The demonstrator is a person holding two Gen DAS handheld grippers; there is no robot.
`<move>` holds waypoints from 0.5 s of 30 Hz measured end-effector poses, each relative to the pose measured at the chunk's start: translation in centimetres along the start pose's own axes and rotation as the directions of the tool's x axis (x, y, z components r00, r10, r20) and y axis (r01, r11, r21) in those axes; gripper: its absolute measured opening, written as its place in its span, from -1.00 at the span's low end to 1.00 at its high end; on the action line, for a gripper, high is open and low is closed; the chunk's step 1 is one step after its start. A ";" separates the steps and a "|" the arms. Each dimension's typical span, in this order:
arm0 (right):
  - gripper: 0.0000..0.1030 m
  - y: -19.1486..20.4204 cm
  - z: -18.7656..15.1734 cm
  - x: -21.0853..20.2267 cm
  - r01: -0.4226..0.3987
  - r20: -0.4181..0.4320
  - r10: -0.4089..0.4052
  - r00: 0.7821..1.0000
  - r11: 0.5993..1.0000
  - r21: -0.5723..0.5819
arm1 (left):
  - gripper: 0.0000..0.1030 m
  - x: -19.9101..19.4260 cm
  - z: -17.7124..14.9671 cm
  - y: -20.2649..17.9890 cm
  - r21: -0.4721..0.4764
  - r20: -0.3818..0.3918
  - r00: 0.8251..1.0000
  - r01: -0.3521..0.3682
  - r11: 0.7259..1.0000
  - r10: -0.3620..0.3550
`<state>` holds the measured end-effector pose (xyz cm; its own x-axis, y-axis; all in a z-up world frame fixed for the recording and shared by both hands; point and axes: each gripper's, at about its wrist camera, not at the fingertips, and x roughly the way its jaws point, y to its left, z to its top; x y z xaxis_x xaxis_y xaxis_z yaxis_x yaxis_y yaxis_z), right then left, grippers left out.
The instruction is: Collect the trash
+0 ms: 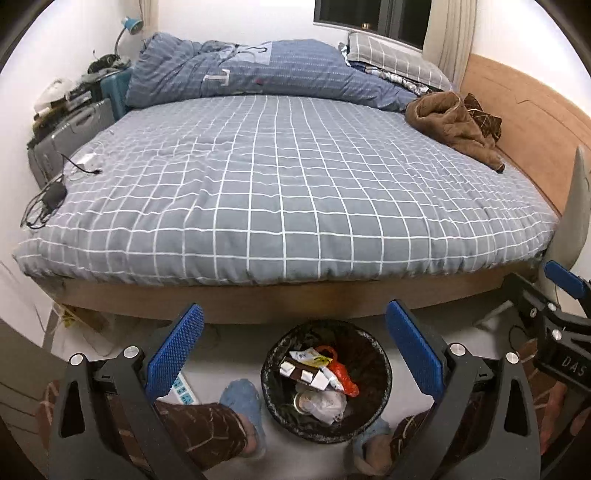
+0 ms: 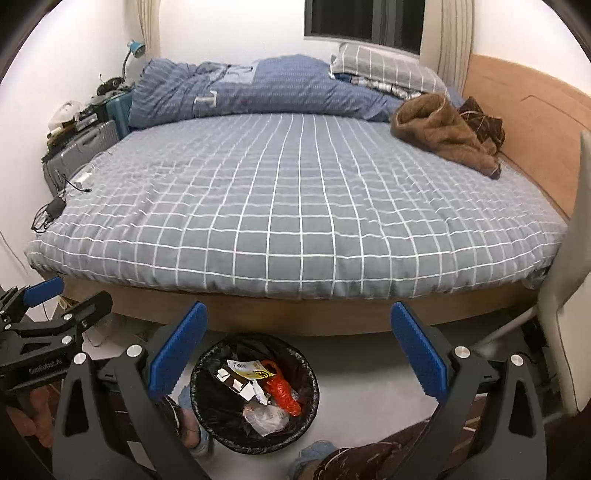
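Left wrist: one trash bin (image 1: pixel 271 373), two grippers spread wide, holding nothing.

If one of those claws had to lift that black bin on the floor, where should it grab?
Probably the trash bin rim, from straight above: it stands upright with its mouth open, so one finger could go inside and one outside the thin wall. Either open claw could do it.

- You've got a bed (image 1: pixel 288 192) with a grey checked sheet filling the view.
- Blue duvet (image 1: pixel 258 74) bunched along its far side, grey checked pillow (image 1: pixel 391 55) beside it under the window (image 1: pixel 369 18).
- Brown fleece garment (image 1: pixel 450 122) near the wooden headboard (image 1: pixel 524 118).
- Chargers and cables (image 1: pixel 51 195) on your left bed edge.
- Suitcases (image 1: pixel 74 125) and a blue lamp (image 1: pixel 129 27) beyond.
- White power strip (image 1: pixel 183 391) on the floor.
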<state>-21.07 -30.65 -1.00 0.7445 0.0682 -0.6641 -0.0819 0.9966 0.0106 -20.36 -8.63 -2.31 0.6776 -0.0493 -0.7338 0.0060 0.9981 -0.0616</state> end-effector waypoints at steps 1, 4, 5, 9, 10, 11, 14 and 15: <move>0.85 -0.1 -0.2 -0.4 0.000 0.005 0.000 1.000 1.000 0.002 | 0.89 -0.6 -0.2 0.0 0.005 0.006 1.000 0.001 1.000 -0.001; 0.85 -0.2 -0.5 -2.0 0.000 0.019 0.000 1.000 1.000 0.003 | 0.89 -2.1 -1.0 -0.1 0.016 0.020 1.000 -0.008 1.000 0.007; 0.85 -0.2 -0.6 -2.2 0.000 0.022 0.000 1.000 1.000 0.002 | 0.89 -2.4 -1.1 0.0 0.013 0.021 1.000 -0.003 1.000 0.003; 0.85 0.2 -0.5 -3.1 0.010 0.042 -0.010 0.999 1.000 -0.009 | 0.89 -3.2 -1.1 0.2 0.006 0.029 1.000 -0.007 1.000 0.007; 0.85 0.2 -0.5 -3.1 0.011 0.044 -0.011 0.999 1.000 -0.010 | 0.89 -3.2 -1.2 0.2 0.004 0.030 1.000 -0.009 1.000 0.009; 0.85 0.2 -0.5 -3.1 0.010 0.044 -0.010 0.999 1.000 -0.010 | 0.89 -3.2 -1.1 0.3 -0.001 0.029 1.000 -0.008 1.000 0.008; 0.85 0.2 -0.6 -3.0 0.009 0.035 -0.008 0.999 1.000 -0.004 | 0.89 -3.2 -1.1 0.5 -0.005 0.031 0.999 -0.007 1.000 0.007; 0.85 0.3 -0.6 -2.9 0.009 0.033 -0.009 0.999 1.000 -0.004 | 0.89 -3.2 -1.1 0.5 -0.005 0.032 0.999 -0.007 1.000 0.007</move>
<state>-23.70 -30.59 0.46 0.7666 0.0612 -0.6392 -0.0781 0.9969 0.0018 -23.35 -8.04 -0.74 0.7007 -0.0408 -0.7123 -0.0022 0.9982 -0.0594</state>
